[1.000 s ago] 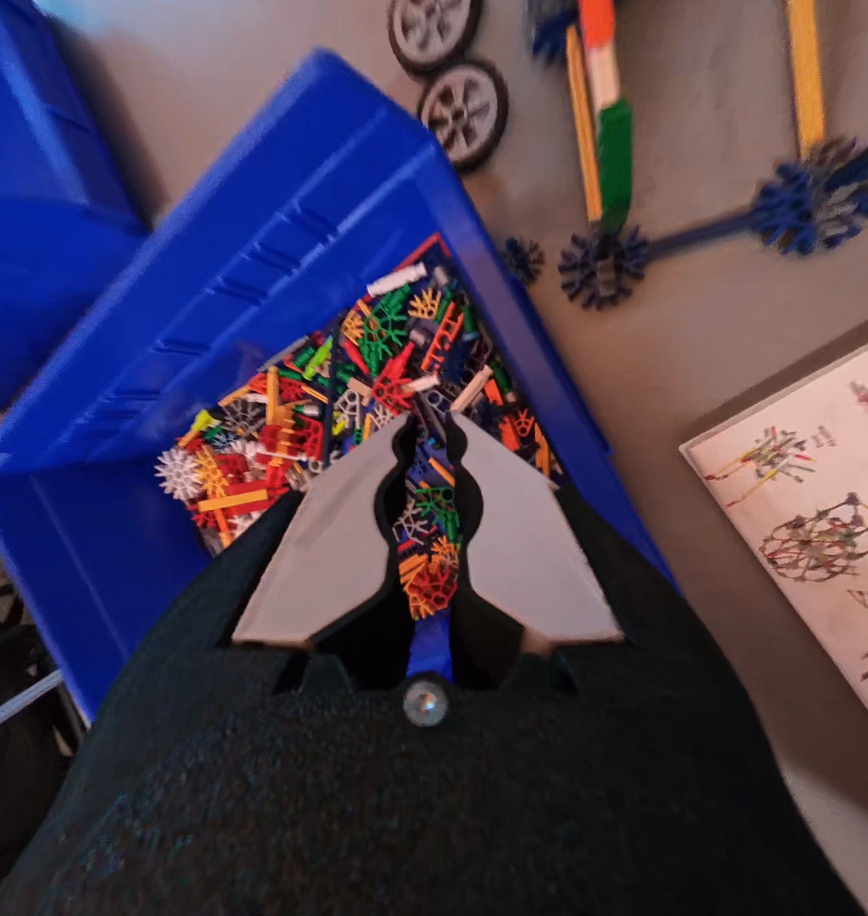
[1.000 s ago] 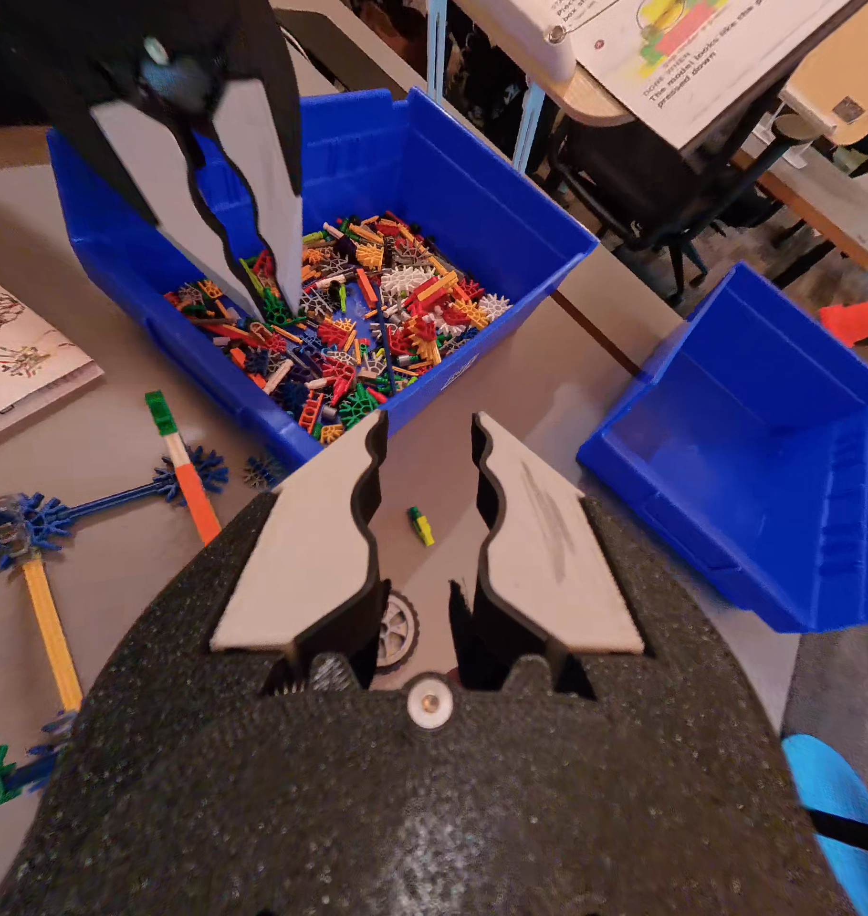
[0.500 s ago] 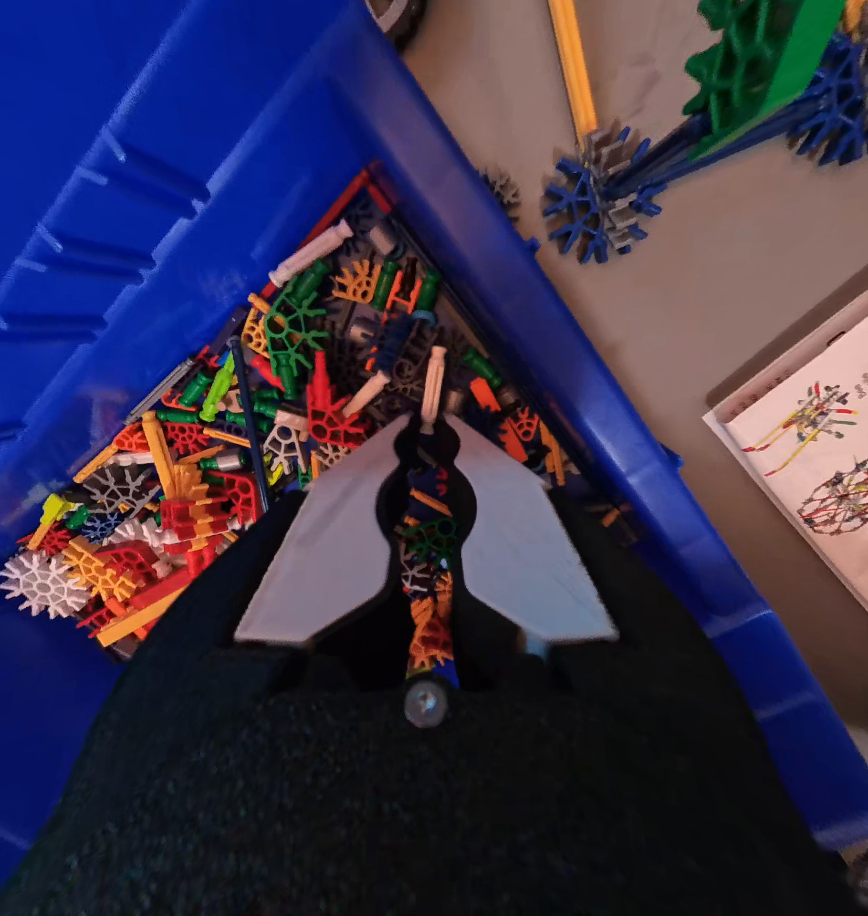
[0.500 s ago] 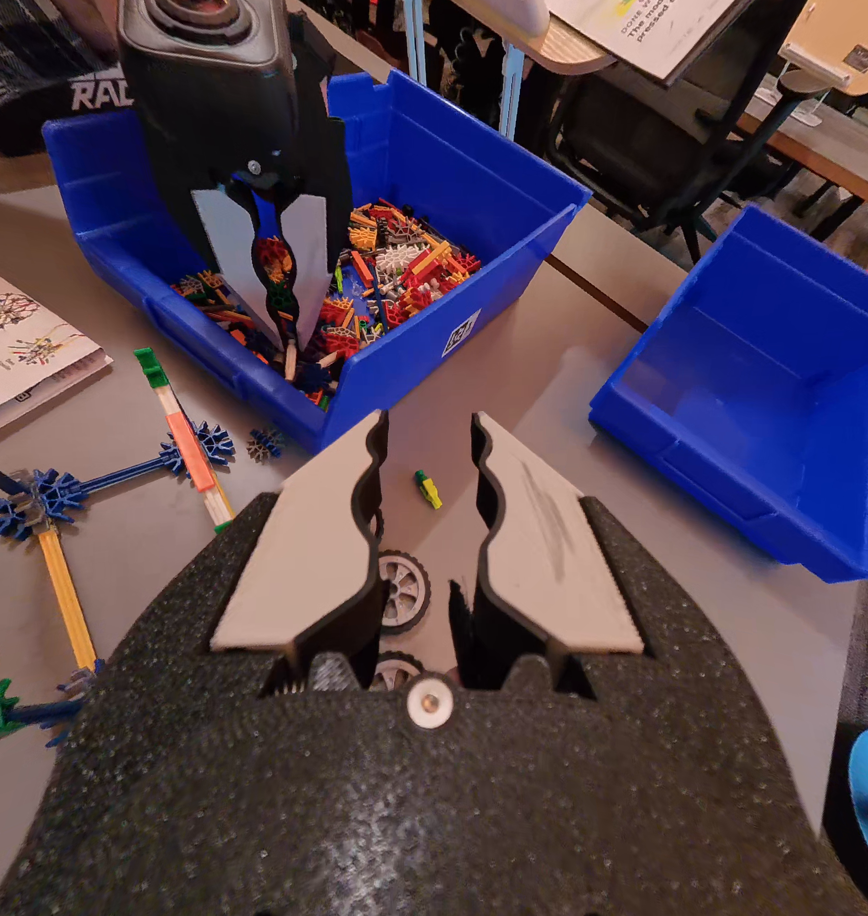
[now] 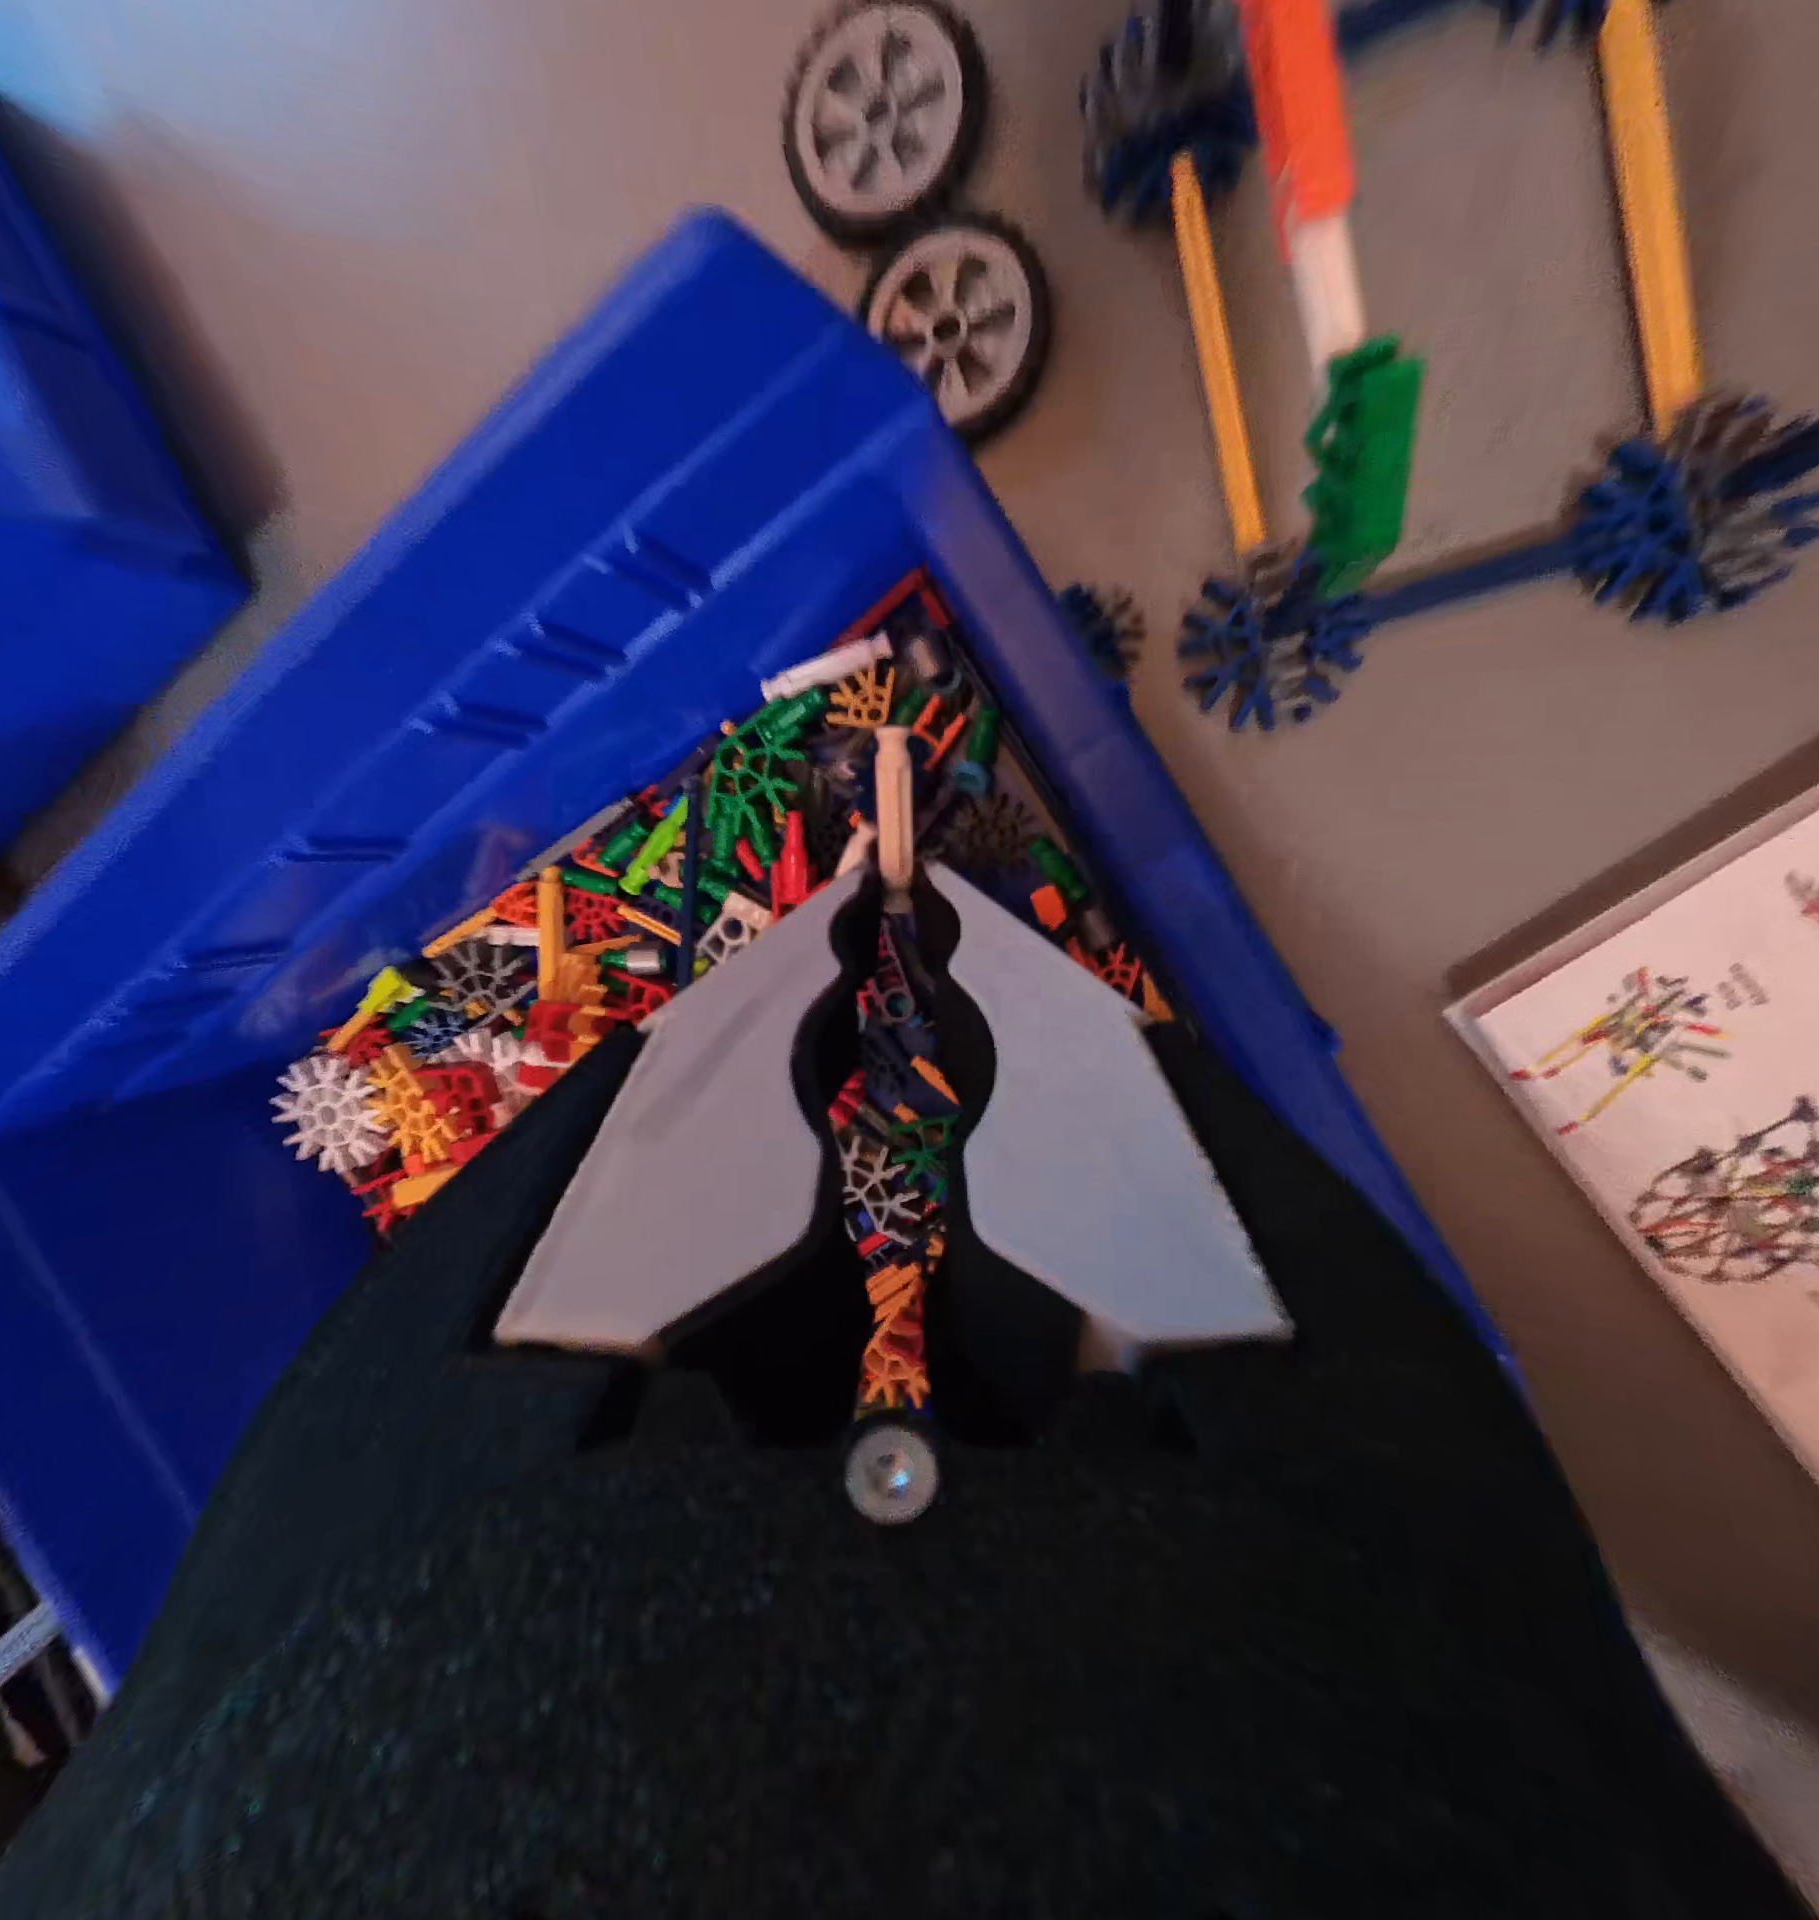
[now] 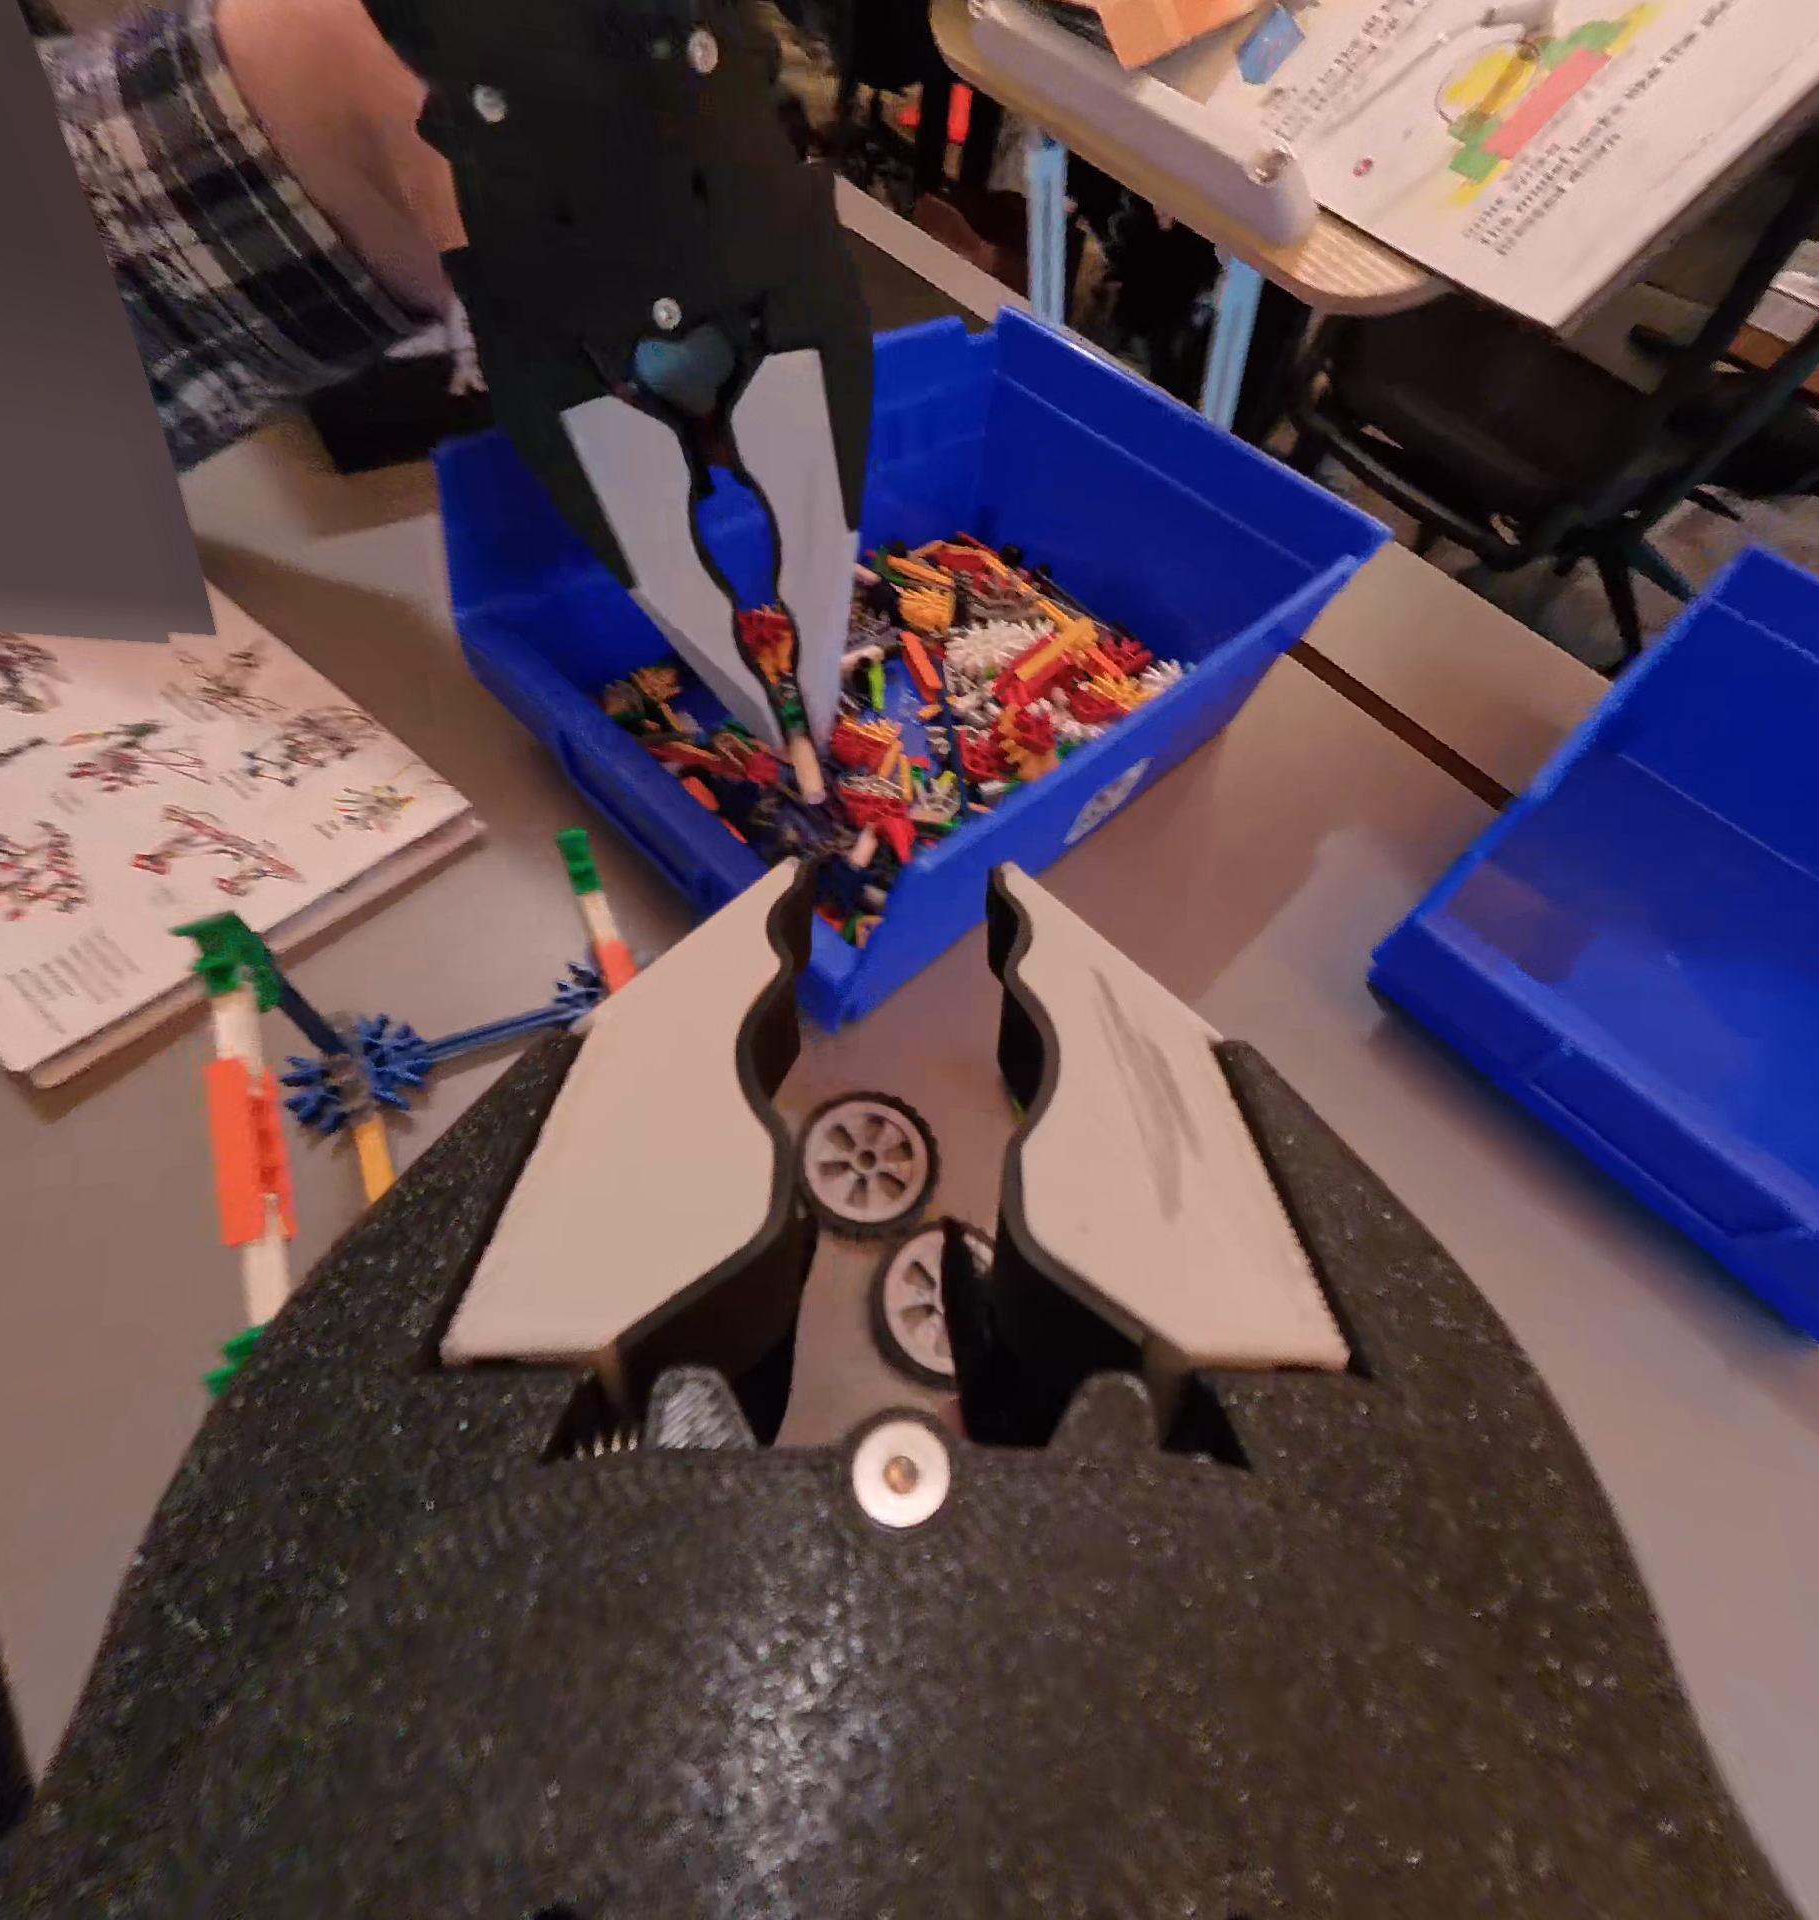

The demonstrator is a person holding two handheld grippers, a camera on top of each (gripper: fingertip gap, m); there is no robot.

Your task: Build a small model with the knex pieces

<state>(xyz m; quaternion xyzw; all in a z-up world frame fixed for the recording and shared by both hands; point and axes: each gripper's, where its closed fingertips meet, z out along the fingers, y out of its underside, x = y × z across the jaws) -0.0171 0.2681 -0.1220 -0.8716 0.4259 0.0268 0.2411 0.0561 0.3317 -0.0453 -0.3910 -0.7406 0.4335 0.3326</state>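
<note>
A blue bin (image 5: 593,623) (image 6: 1144,499) holds a heap of small coloured construction pieces (image 5: 531,966) (image 6: 988,707). My left gripper (image 5: 892,883) is shut on a short cream rod (image 5: 892,790) and holds it just above the heap. In the right wrist view the left gripper (image 6: 803,732) shows with the cream rod (image 6: 807,769) sticking out below its tips. My right gripper (image 6: 900,894) is open and empty above the table, in front of the bin, with two grey wheels (image 6: 869,1158) below it.
An empty blue bin (image 6: 1663,987) lies to the right. A partly built frame of yellow, blue, orange and green rods (image 5: 1300,582) (image 6: 354,1070) lies on the table beside an instruction booklet (image 6: 136,810) (image 5: 1715,1091). A person's arm in a plaid sleeve (image 6: 209,208) is behind. Across from one pair of fingers to the other is roughly 12 cm.
My left gripper went down into the heap, shut on the cream rod and lifted it up out of the pieces. My right gripper shifted slightly and stayed open.
</note>
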